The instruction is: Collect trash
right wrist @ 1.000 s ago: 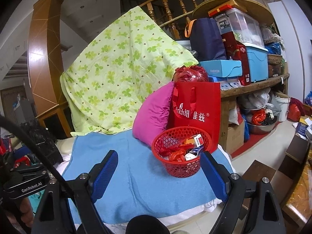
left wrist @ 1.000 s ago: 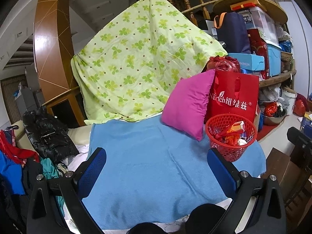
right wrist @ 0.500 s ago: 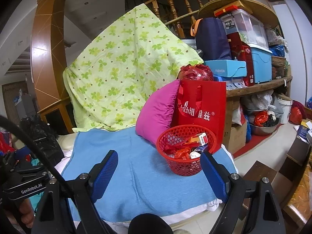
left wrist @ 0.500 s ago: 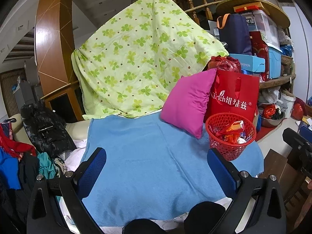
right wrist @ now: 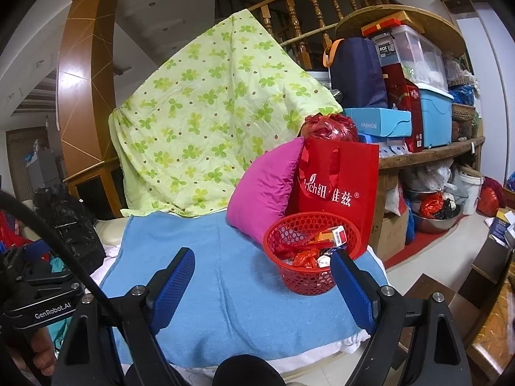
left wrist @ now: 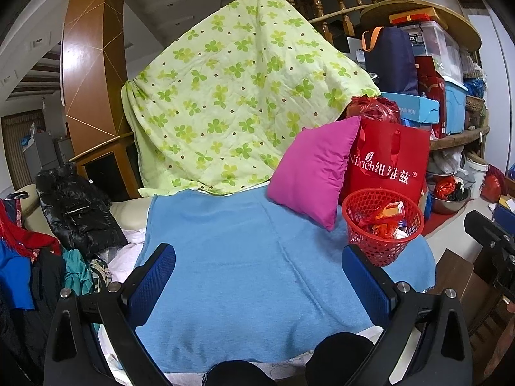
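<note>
Right wrist view: our right tool (right wrist: 262, 284) has its jaws wide apart with nothing between them, and the red basket (right wrist: 310, 257) of wrappers sits just ahead, close against the right finger (right wrist: 352, 292). In the left wrist view, our left tool (left wrist: 257, 283) is likewise spread and empty over the blue towel (left wrist: 244, 257), with the basket ahead and to its right. We see no loose trash on the towel, so we judge the collecting nearly finished, or the next piece hidden from us. The basket stands near the towel's edge on soft bedding; a nudge from the right finger could tip it and spill the wrappers towards the floor. The pink pillow (right wrist: 264, 189) leans just behind the basket and could slump onto it. A snagged towel would drag the basket along.
</note>
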`<state>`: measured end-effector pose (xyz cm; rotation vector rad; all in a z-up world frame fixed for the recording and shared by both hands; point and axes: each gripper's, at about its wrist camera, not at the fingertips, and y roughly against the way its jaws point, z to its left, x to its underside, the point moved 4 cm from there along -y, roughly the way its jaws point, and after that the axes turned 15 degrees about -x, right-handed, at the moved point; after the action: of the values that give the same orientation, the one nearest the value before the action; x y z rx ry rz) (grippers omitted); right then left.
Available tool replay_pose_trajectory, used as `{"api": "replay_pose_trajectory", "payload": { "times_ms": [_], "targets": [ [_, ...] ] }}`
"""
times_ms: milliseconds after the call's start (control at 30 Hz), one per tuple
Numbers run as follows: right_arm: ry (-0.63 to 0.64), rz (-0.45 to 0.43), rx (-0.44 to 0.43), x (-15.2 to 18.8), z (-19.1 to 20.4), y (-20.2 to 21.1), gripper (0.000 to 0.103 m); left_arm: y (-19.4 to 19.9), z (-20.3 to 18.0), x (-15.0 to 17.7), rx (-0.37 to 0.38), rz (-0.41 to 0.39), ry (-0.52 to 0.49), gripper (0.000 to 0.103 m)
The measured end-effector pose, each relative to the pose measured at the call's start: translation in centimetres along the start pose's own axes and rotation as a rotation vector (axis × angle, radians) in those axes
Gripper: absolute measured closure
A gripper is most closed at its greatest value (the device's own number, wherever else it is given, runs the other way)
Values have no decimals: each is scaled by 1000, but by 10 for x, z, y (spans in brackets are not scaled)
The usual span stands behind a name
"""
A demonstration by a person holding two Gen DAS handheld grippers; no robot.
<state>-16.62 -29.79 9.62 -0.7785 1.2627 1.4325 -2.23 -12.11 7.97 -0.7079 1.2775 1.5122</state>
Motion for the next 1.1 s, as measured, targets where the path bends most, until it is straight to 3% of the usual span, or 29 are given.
{"api": "replay_pose_trajectory", "payload": {
  "times_ms": [1100],
  "targets": [
    [6,-14,5,-6,12,6,15,15,-3,-7,-2,-32,1,0]
  ]
}}
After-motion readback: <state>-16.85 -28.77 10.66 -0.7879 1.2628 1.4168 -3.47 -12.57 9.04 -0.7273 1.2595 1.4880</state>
